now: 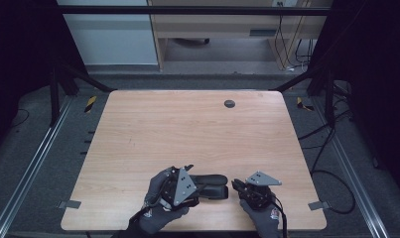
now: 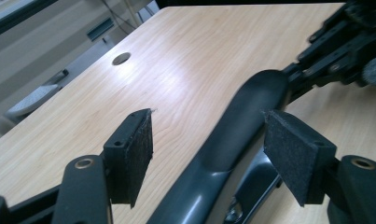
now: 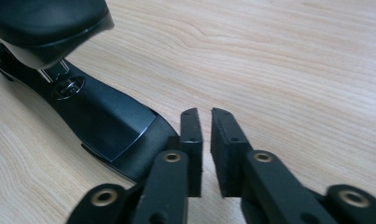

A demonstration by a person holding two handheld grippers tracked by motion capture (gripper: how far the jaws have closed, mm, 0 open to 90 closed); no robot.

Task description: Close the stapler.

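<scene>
At lower centre of the bench (image 1: 187, 124), my left tongs (image 2: 209, 140) gape around the black stapler (image 1: 211, 184); right tongs (image 3: 205, 140) sit nearly shut, empty.

Place: a lab or test room — a recording rig, not a home.
Counter: (image 1: 187, 129) pale wood-grain top with rounded corners and a cable hole (image 1: 229, 103), bare but for the work at its near edge.
Frame: black struts (image 1: 63, 82) slant down at both far corners, with a black bar (image 1: 187, 10) across the top.
Floor: grey carpet (image 1: 38, 124) with metal rails (image 1: 31, 163) along both sides and yellow-black hazard tape (image 1: 90, 103).
Cables: black leads (image 1: 331, 163) loop loose on the floor at the right.
Background: a light wooden desk (image 1: 212, 29) — office furniture — against a pale wall (image 1: 108, 34).
</scene>
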